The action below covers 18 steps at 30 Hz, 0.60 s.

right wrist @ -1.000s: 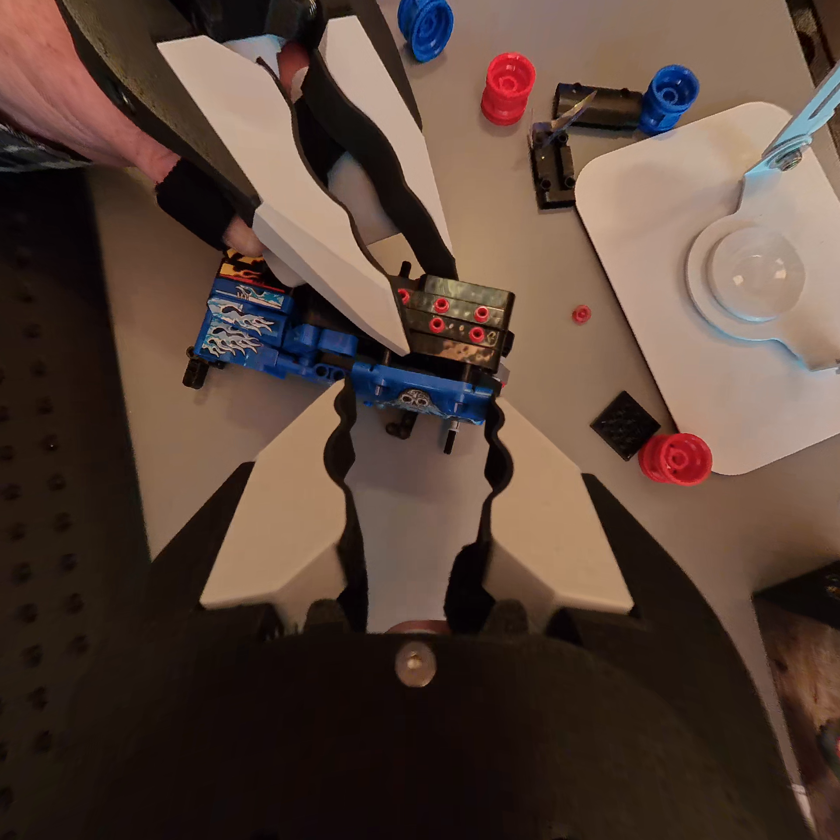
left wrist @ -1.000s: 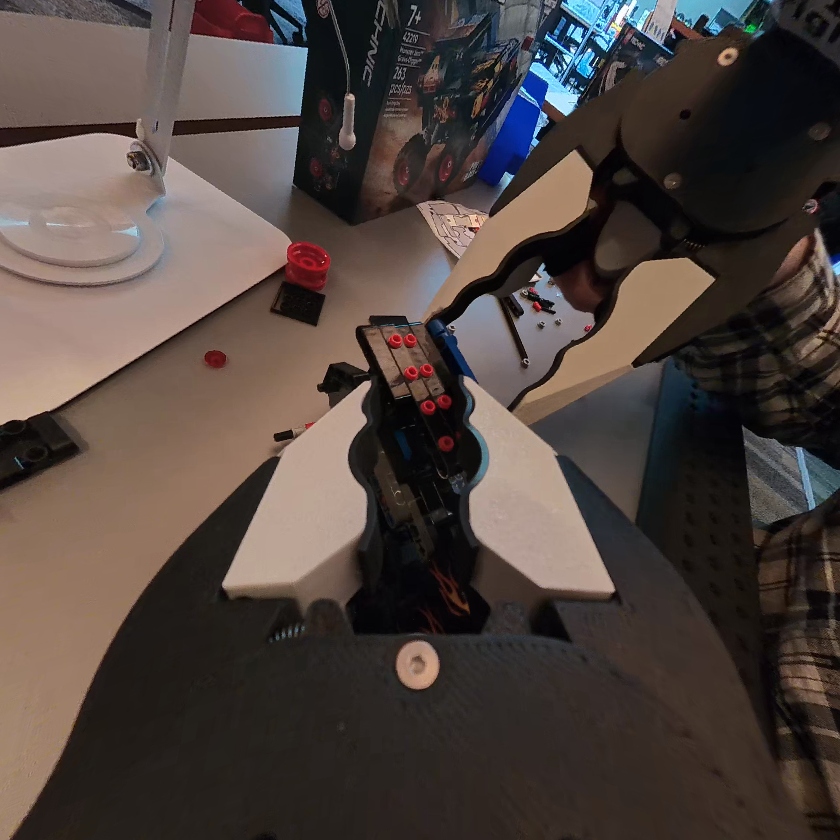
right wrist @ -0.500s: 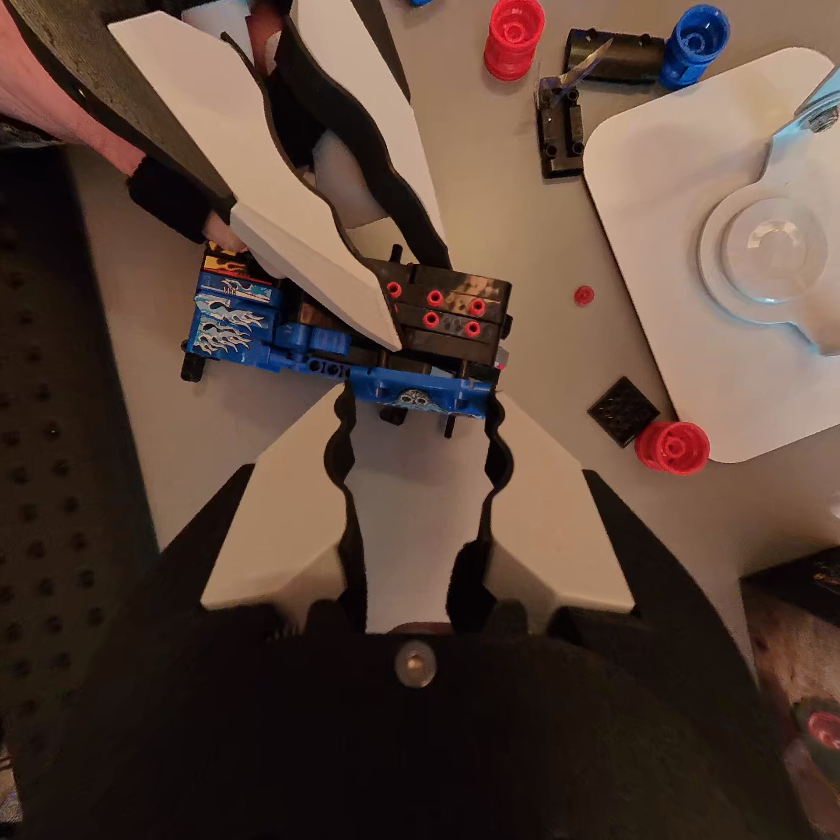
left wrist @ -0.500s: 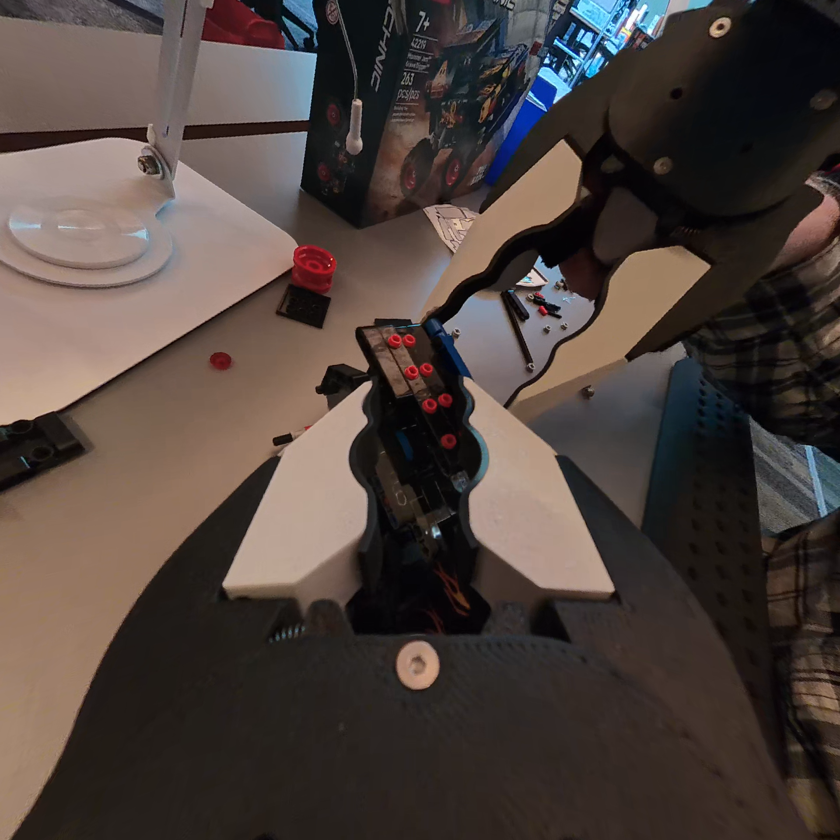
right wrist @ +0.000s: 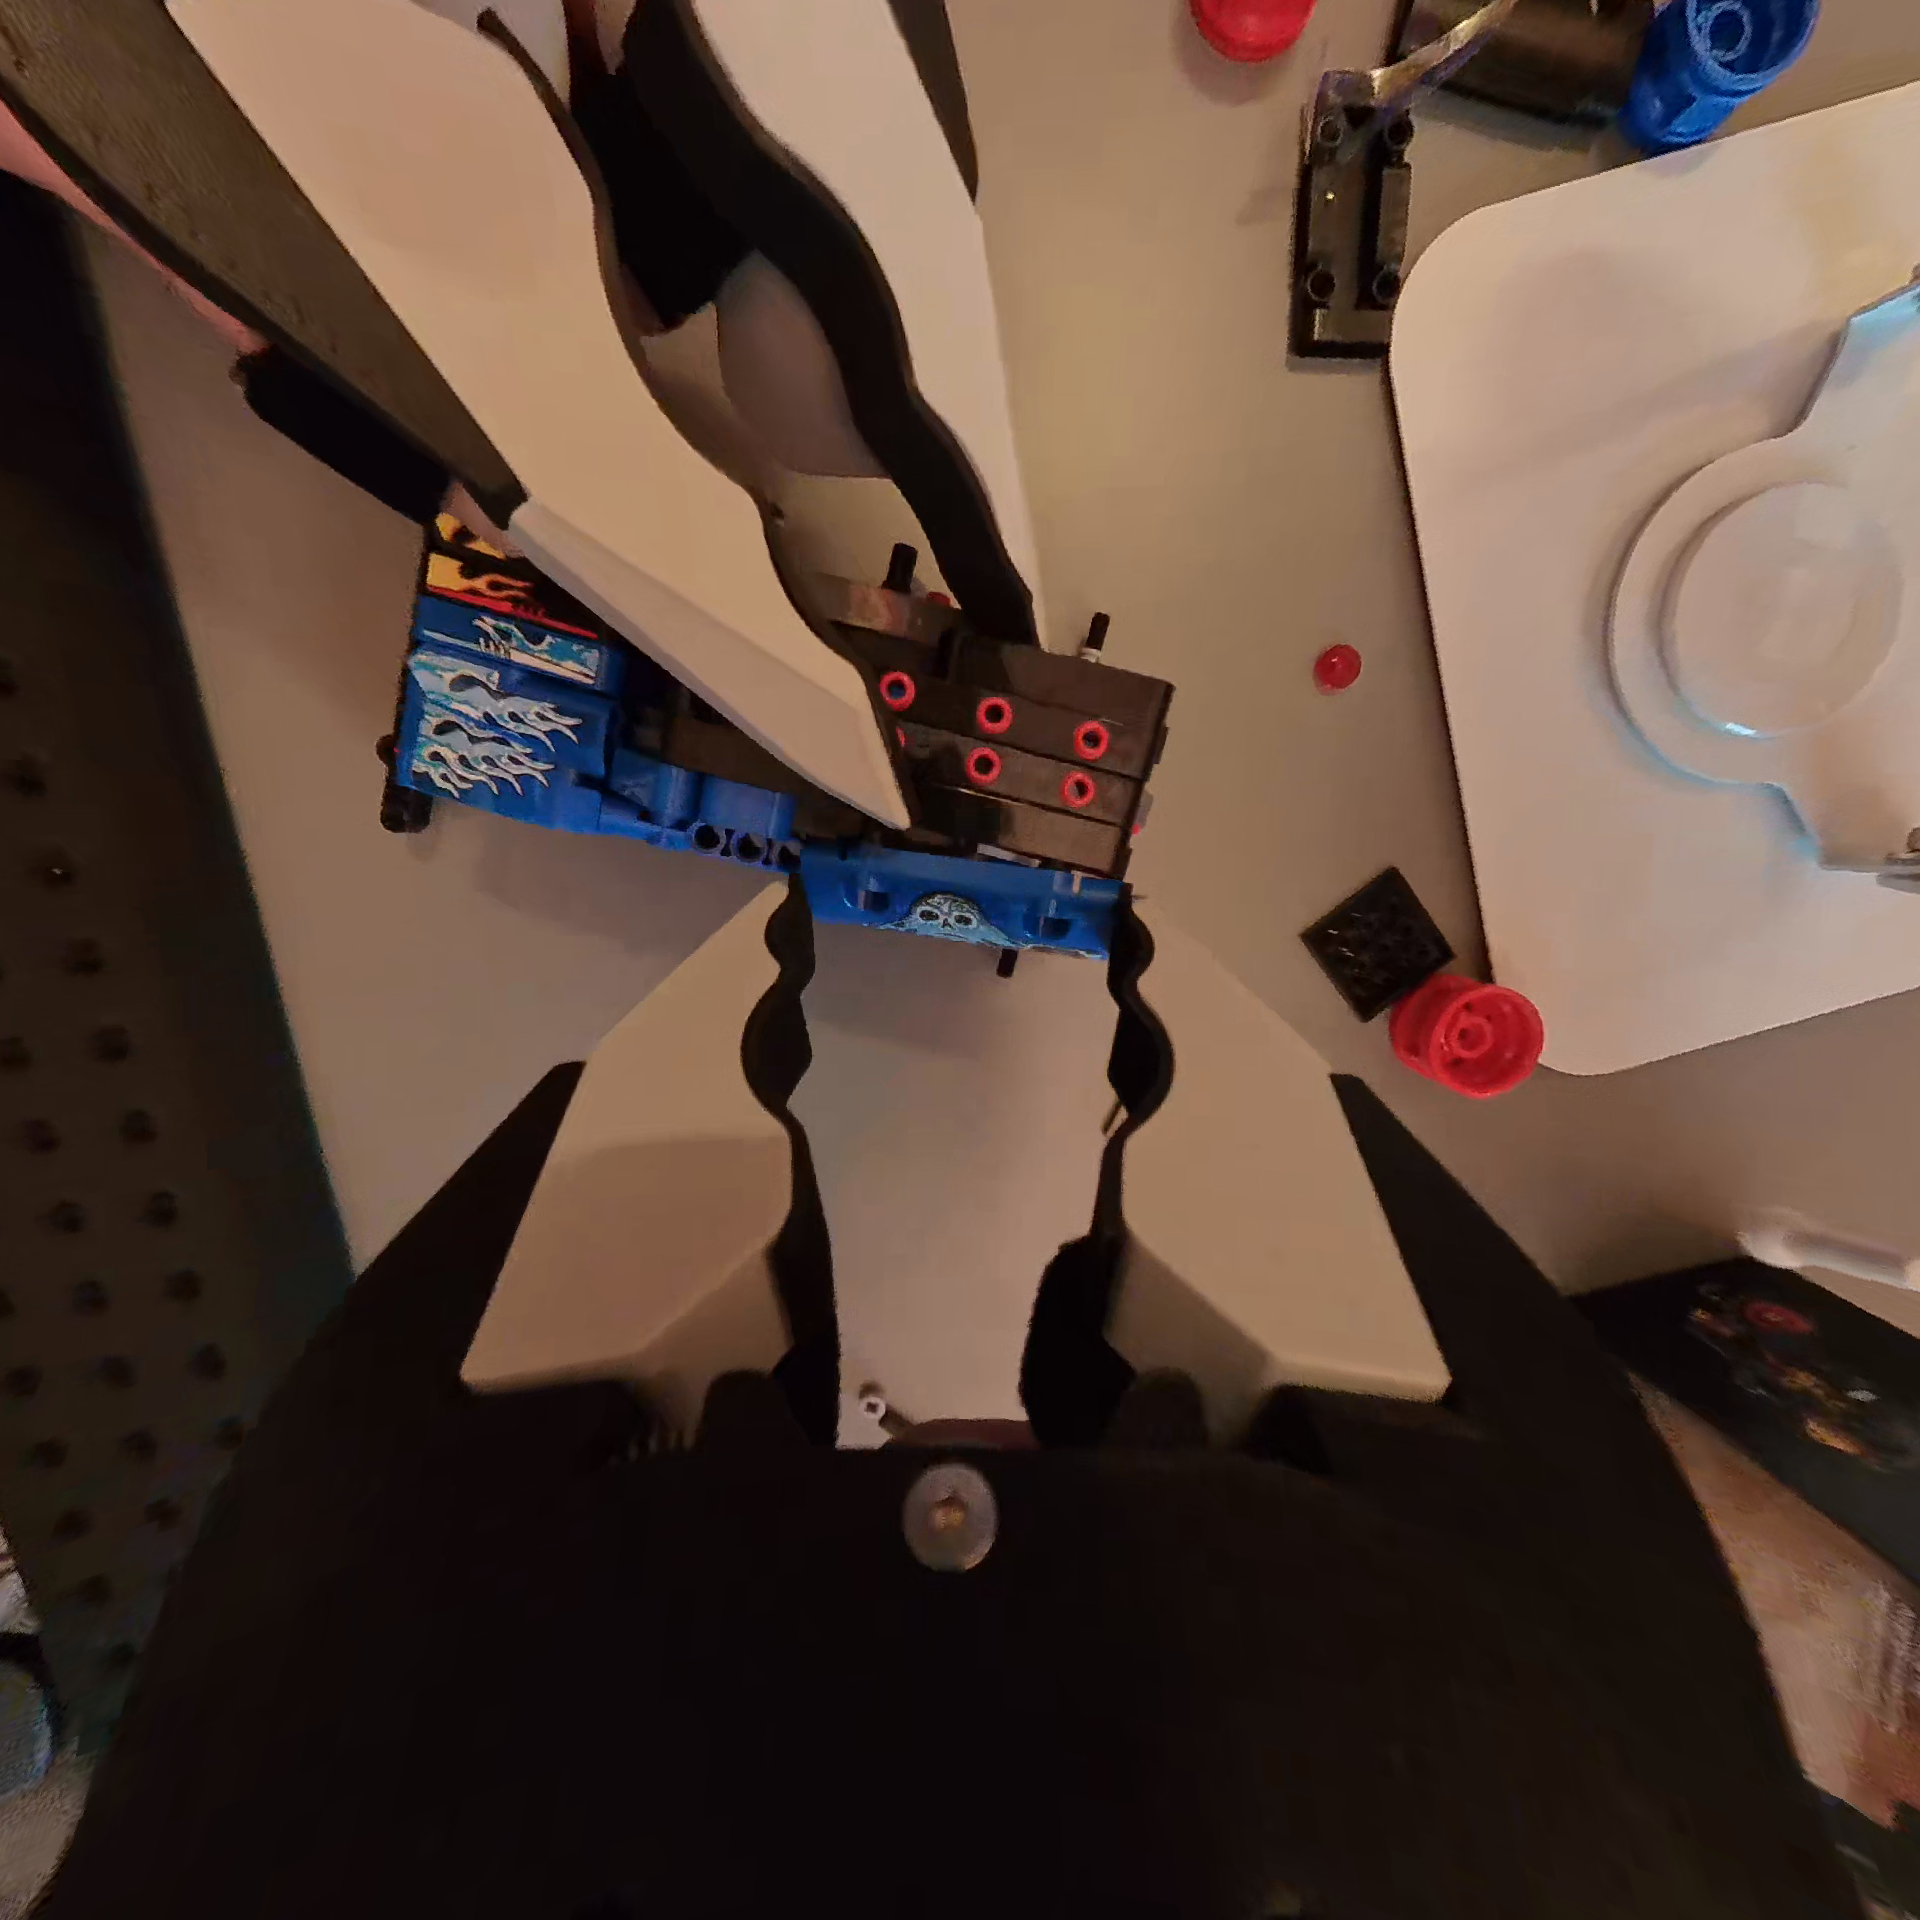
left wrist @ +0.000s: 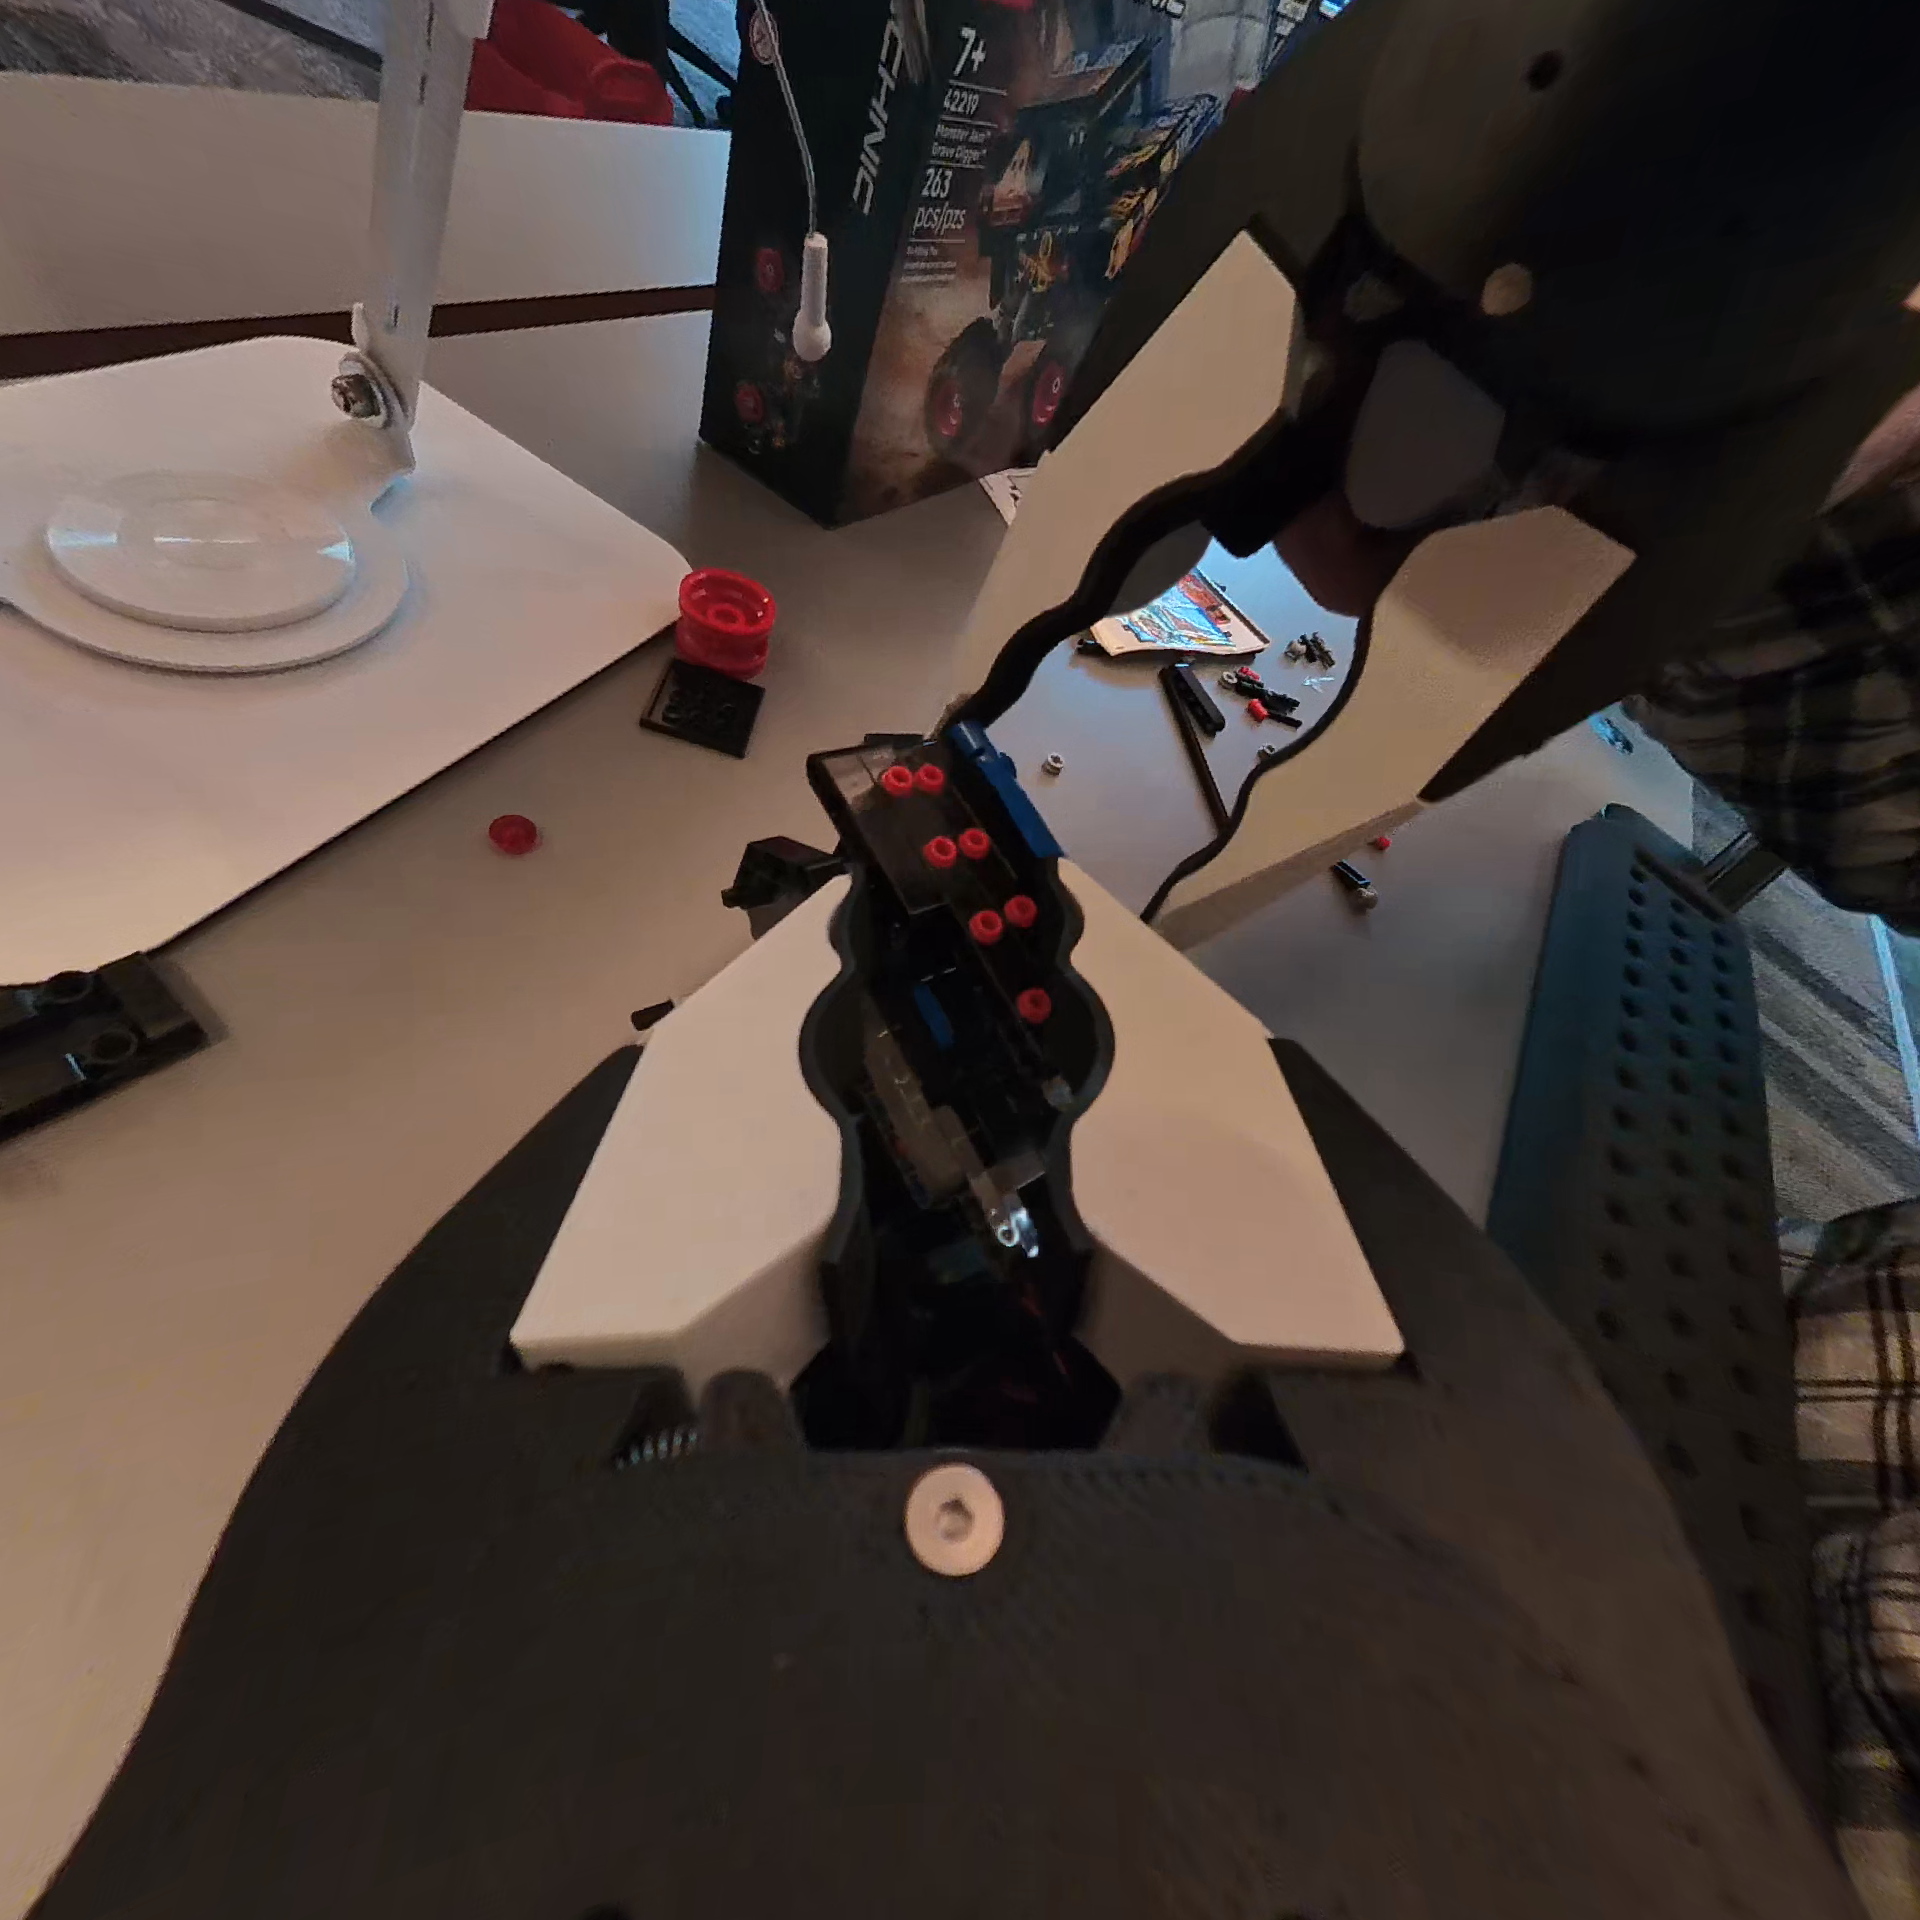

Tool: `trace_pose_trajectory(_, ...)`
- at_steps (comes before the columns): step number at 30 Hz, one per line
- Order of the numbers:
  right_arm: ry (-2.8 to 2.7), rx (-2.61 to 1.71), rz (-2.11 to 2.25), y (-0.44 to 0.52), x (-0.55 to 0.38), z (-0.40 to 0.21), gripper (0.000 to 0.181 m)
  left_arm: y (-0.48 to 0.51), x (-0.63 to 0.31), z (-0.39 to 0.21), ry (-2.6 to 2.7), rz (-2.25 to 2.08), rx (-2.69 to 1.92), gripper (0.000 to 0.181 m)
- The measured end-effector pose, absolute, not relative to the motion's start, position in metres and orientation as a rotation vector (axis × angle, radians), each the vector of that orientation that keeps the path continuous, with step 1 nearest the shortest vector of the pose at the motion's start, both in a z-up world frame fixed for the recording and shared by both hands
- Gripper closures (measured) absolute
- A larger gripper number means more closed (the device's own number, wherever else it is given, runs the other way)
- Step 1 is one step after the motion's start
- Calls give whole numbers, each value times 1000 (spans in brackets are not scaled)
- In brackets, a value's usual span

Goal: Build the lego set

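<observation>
The lego truck body, black with red pins and blue flame-printed panels, lies on the table. My left gripper is shut on its black middle section; in the right wrist view it reaches in from the upper left. My right gripper is open. Its two fingertips stand at either end of the blue skull panel on the truck's near side. In the left wrist view the right gripper comes down from the upper right, with one tip at the blue panel.
A red wheel hub and a black square plate lie beside the white lamp base. A small red stud, a black plate, a blue hub, the set's box and loose small parts lie around. A dark perforated mat borders the table. Both grippers' tips are close together, under 4 cm apart. The black square plate is about 11 cm from my right fingertips. Look for it in the left wrist view too.
My right gripper has moved forward to the truck, so its open tips now bracket the blue skull panel. My left gripper keeps its hold; the truck has barely moved.
</observation>
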State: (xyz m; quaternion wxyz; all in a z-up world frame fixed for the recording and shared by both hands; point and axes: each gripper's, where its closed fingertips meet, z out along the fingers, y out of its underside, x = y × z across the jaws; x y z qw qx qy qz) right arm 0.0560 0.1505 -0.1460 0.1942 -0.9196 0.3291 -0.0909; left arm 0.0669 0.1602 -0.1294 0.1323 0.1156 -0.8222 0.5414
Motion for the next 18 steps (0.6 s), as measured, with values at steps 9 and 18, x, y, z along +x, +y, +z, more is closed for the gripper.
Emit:
trace_pose_trajectory(9, 900, -2451, -157, 152, 54, -145, 126, 160, 67, -129, -2368, 1576, 342, 152)
trace_pose_trajectory(18, 710, -2538, -212, 148, 52, -146, 125, 159, 65, -129, -2363, 1572, 325, 152)
